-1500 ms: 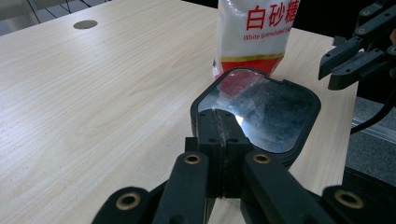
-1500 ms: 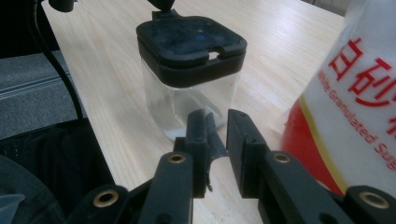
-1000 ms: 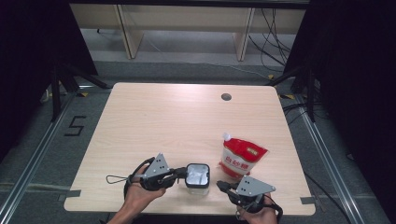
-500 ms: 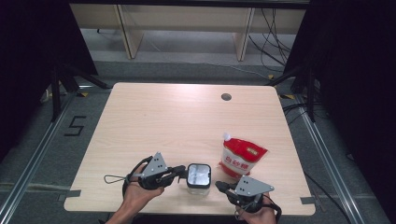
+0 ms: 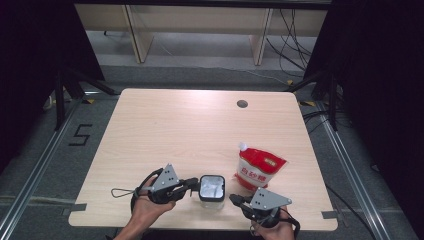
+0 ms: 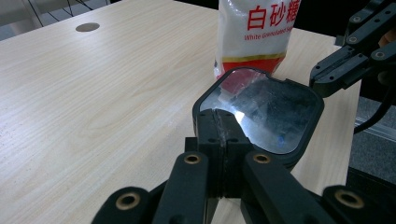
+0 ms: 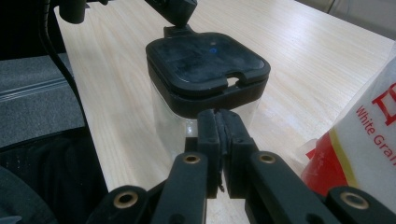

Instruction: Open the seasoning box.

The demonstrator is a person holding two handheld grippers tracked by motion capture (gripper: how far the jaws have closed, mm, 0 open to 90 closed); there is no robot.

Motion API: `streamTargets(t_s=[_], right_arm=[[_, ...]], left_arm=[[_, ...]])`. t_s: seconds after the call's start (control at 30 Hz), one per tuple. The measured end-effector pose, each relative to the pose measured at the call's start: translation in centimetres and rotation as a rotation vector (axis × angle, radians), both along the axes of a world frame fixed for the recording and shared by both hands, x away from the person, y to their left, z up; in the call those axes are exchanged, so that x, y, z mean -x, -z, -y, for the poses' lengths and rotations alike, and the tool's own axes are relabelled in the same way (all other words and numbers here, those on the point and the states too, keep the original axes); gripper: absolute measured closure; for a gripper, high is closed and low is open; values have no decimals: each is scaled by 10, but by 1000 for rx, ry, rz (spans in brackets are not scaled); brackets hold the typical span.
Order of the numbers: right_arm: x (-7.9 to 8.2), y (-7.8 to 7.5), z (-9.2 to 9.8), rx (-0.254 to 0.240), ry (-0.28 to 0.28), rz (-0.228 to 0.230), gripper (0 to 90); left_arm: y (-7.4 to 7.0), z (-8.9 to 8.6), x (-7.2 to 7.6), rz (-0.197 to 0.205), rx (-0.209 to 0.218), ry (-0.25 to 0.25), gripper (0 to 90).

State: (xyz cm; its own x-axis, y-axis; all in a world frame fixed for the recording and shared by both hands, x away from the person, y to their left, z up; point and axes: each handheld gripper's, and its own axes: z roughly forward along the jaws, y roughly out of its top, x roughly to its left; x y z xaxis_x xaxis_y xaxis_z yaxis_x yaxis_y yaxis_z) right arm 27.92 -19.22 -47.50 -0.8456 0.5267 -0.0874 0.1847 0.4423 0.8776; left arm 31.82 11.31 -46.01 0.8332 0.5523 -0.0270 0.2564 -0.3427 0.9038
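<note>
Left tool (image 5: 193,184), jaws together, level against the lidded jar (image 5: 212,187); right tool (image 5: 235,199) likewise closed, empty, opposite.

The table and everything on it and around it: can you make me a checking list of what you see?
Surface: pale wooden table with a round hole near the far edge.
Job's things: clear square jar with black lid; white and red sugar pouch to its right, apart.
Clutter: nothing seen.
Grippers: left gripper shut, fingers at the lid's edge; right gripper shut, beside the jar.
Cables: thin loop by the left gripper; cables on the far floor.
Surroundings: black curtains, grey floor.
</note>
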Motion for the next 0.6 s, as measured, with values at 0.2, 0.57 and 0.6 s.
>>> streamTargets(t_s=[0.2, 0.57, 0.6], right_arm=[[-1, 0, -2, -2, -2, -2, 880], [-3, -1, -6, 5, -9, 0, 880], [-3, -2, -6, -4, 6, -9, 880]], left_arm=[[1, -1, 0, -11, 15, -3, 888], [2, -1, 0, -10, 32, -2, 889], [3, -1, -1, -9, 33, 1, 889]])
